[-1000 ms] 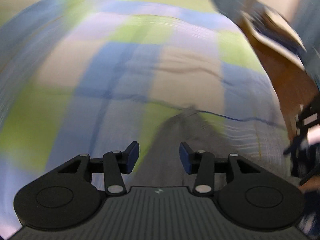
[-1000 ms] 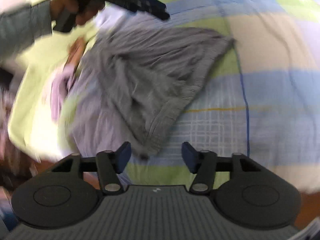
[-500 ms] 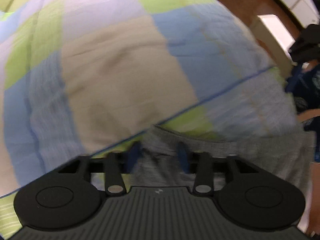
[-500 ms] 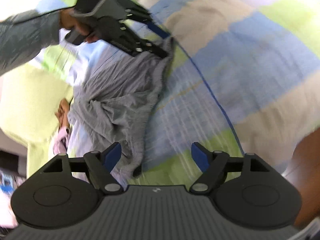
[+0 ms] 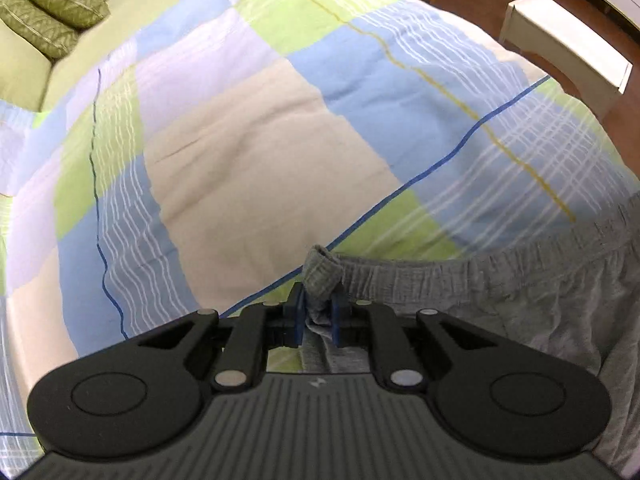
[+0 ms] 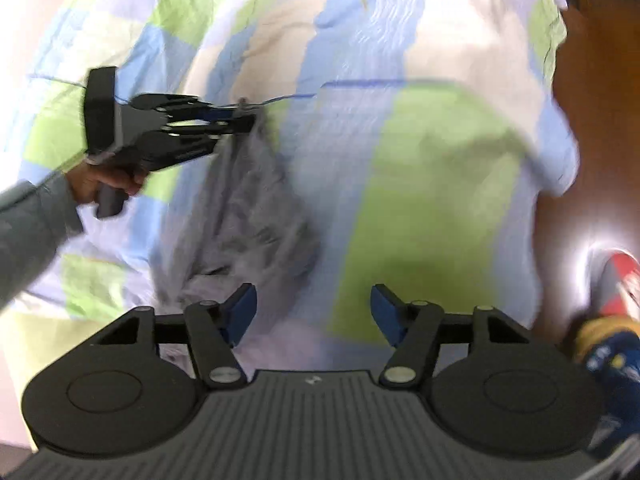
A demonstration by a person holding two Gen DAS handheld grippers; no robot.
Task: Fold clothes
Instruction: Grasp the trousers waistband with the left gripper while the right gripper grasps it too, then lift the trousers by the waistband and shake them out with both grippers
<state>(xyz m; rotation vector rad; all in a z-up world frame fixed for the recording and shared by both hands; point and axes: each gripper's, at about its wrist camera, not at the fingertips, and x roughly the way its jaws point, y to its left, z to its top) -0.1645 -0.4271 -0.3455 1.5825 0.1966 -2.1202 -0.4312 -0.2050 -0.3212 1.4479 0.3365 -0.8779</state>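
Grey shorts [image 5: 500,292] with an elastic waistband lie on a checked bedspread [image 5: 260,152]. My left gripper [image 5: 317,312] is shut on a corner of the waistband, which bunches up between the blue pads. In the right wrist view the left gripper [image 6: 244,118] holds that corner up, and the grey shorts [image 6: 248,224] hang and trail down from it over the bedspread [image 6: 432,184]. My right gripper [image 6: 312,312] is open and empty, just right of the lower end of the shorts.
Two green pillows [image 5: 52,20] lie at the bed's far left. A white bench [image 5: 568,52] stands on the wooden floor beyond the bed's right edge. The bed's edge and brown floor [image 6: 600,120] show at the right, with colourful items [image 6: 612,320] at the lower right.
My left gripper has closed on the waistband corner of the shorts and lifted it. My right gripper has opened wider and swung toward the bed's edge.
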